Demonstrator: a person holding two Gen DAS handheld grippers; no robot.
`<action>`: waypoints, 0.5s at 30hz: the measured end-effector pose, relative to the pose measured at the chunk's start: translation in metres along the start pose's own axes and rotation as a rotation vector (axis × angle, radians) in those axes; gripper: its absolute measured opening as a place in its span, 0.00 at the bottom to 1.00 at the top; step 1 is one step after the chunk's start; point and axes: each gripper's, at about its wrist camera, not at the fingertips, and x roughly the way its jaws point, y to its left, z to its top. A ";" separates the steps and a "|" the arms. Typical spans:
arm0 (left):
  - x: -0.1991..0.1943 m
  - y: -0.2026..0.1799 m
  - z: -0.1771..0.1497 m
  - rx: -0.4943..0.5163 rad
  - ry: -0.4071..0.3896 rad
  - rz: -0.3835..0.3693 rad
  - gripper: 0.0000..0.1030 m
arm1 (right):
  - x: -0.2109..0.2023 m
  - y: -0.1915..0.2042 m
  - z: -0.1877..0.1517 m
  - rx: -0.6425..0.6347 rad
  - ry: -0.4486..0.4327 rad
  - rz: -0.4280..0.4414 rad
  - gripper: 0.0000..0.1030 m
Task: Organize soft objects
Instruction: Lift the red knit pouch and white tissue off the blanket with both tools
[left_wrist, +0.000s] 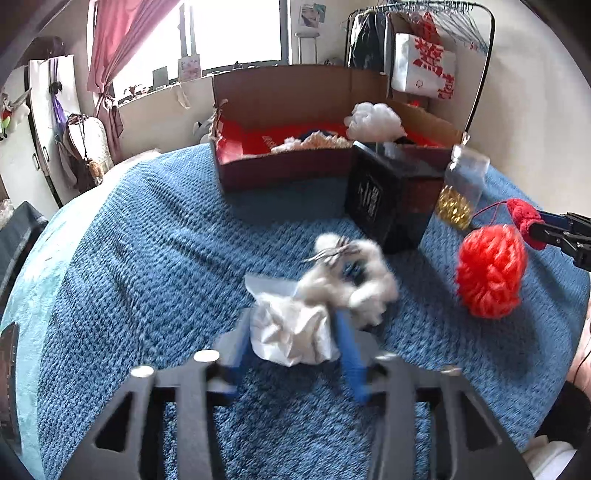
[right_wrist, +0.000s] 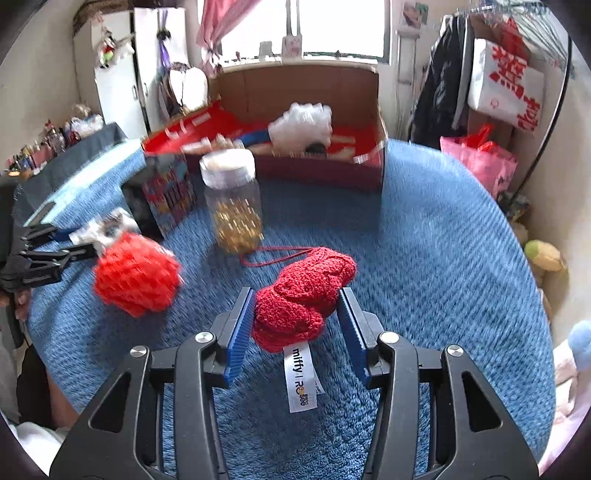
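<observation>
Two grippers: both loaded, each clamped on one soft item above the blue knitted blanket (left_wrist: 147, 258).
Left gripper (left_wrist: 293, 332): blue pads pressed against a white crumpled pouch (left_wrist: 291, 332) with a fluffy white-grey tuft (left_wrist: 351, 284) at its far end; tuft blurred, detail not readable.
Right gripper (right_wrist: 295, 314): pads closed on a red plush toy (right_wrist: 303, 299), its "miffy" label (right_wrist: 301, 376) hanging below, red cord trailing toward the jar.
Loose soft item: red mesh puff (right_wrist: 136, 273), lying on the blanket between the grippers.
Destination, judged: open cardboard box (left_wrist: 295, 96), already holding a white puff (left_wrist: 373, 120).
Obstacles: black box (left_wrist: 384, 195) and clear jar of gold pieces (right_wrist: 232, 203) stood before the box.
Handling advice: grips wanted keeping firm; each load lifted over jar and black box; release only inside the box walls; dangling cord kept clear of the jar.
</observation>
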 end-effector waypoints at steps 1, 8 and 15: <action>0.000 0.002 -0.001 -0.007 -0.002 -0.002 0.65 | 0.004 0.000 -0.003 -0.002 0.018 -0.008 0.46; 0.002 0.009 0.001 -0.017 0.008 -0.025 0.67 | 0.015 -0.002 -0.013 -0.004 0.059 -0.019 0.62; 0.007 -0.001 0.005 0.027 0.009 -0.020 0.34 | 0.015 -0.008 -0.009 0.036 0.015 0.018 0.44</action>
